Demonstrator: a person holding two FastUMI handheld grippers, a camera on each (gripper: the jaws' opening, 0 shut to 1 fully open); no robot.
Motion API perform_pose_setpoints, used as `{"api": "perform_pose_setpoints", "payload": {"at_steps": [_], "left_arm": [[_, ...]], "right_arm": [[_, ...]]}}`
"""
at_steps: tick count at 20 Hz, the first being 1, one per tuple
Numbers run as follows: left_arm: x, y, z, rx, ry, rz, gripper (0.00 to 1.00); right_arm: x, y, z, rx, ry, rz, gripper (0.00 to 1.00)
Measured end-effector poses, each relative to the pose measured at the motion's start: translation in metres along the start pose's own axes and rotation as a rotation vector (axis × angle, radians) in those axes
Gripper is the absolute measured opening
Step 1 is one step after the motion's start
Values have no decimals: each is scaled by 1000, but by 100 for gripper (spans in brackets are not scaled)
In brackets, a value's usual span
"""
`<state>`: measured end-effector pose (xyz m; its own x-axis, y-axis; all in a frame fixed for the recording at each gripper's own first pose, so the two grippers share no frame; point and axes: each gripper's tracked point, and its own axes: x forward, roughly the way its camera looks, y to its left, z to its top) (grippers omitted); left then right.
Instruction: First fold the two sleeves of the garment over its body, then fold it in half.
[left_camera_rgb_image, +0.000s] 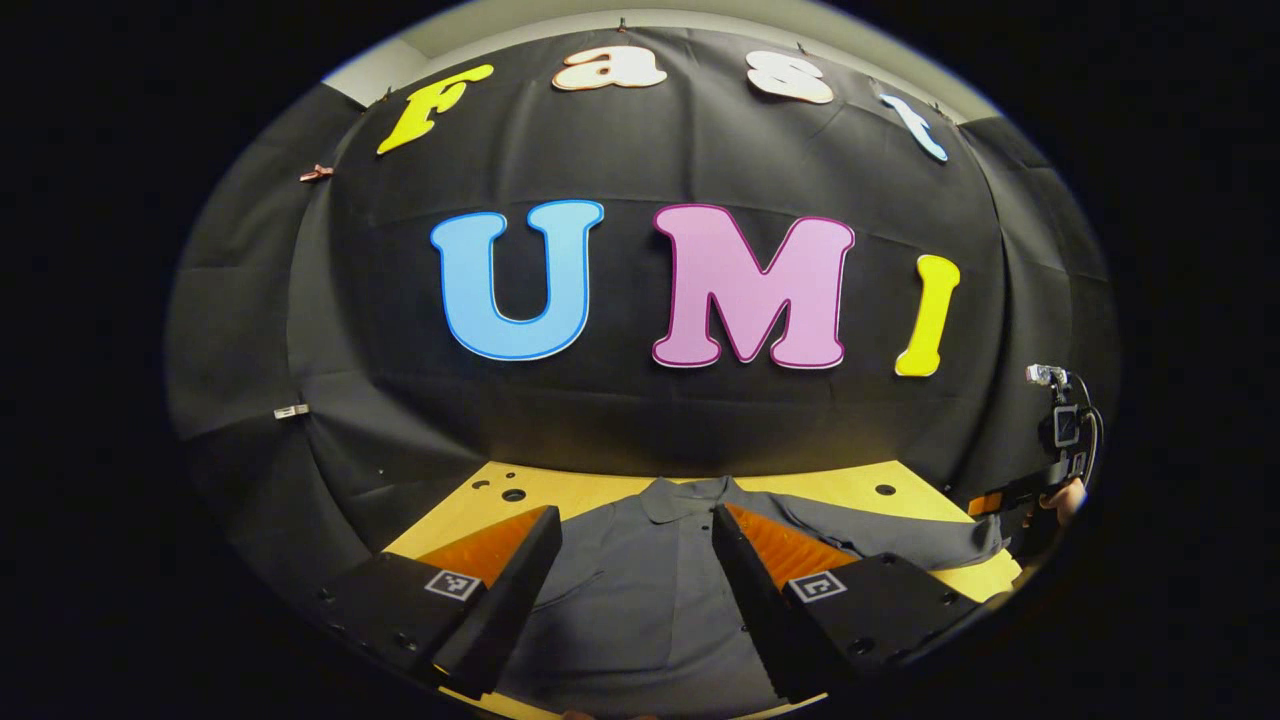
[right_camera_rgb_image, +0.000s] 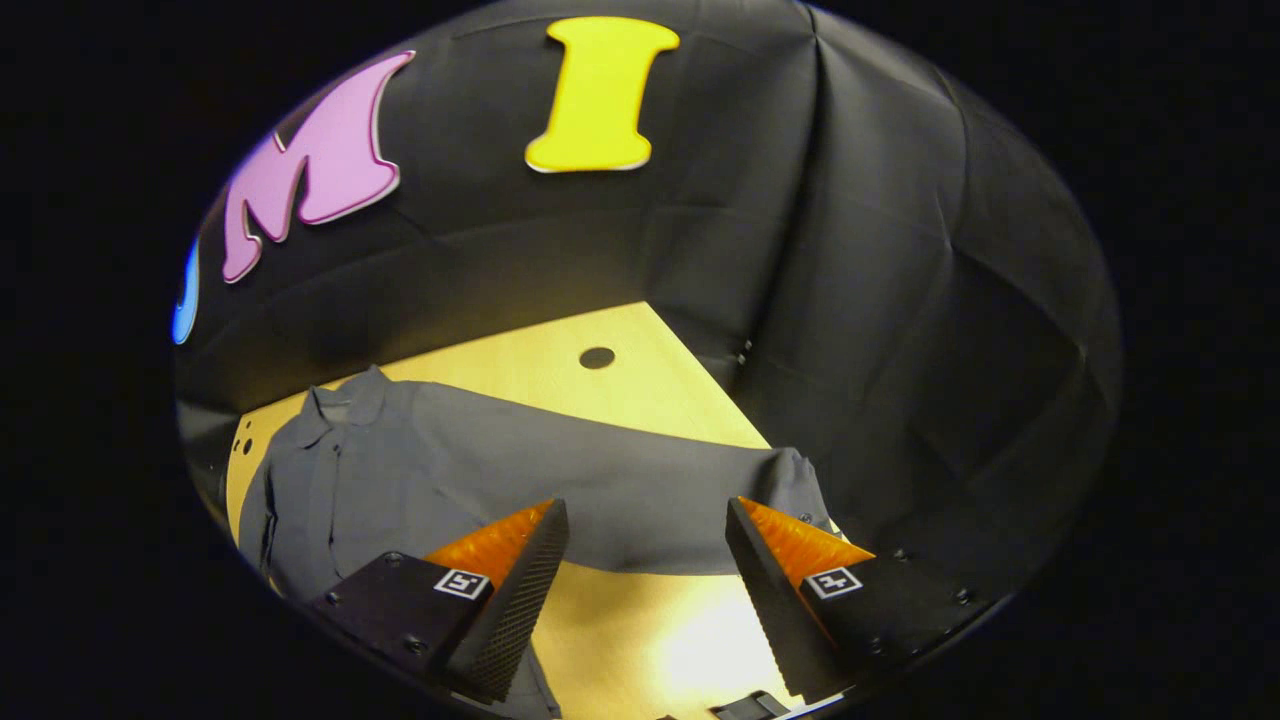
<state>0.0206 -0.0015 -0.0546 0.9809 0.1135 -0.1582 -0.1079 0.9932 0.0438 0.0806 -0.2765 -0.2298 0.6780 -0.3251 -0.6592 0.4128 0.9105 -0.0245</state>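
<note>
Fingers (left_camera_rgb_image: 560, 540) on my left gripper (left_camera_rgb_image: 635, 535) and right gripper (right_camera_rgb_image: 648, 525) are both spread wide, holding nothing. Grey shirt (left_camera_rgb_image: 640, 590) lies flat on the counter (right_camera_rgb_image: 560, 375), right sleeve (right_camera_rgb_image: 640, 480) stretched out sideways, so no folds done yet, everything's left

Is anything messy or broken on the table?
Nothing stands out. The grey collared shirt lies flat on the yellow wooden table, one long sleeve stretched straight out, cuff near the table's edge. No spills or damage visible.
</note>
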Motion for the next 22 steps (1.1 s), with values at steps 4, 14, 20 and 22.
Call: {"api": "perform_pose_setpoints", "payload": {"at_steps": [4, 14, 20, 22], "left_arm": [[5, -10, -7, 13, 32, 15, 96], [14, -41, -22, 41, 92, -11, 95], [21, -49, -27, 48, 113, -1, 95], [23, -54, -27, 50, 114, -3, 95]], "right_arm": [[36, -31, -17, -10, 78, -52, 98], [98, -98, -46, 149, 219, -183, 98], [124, -114, -72, 150, 293, -227, 98], [125, -110, -77, 131, 308, -224, 99]]}}
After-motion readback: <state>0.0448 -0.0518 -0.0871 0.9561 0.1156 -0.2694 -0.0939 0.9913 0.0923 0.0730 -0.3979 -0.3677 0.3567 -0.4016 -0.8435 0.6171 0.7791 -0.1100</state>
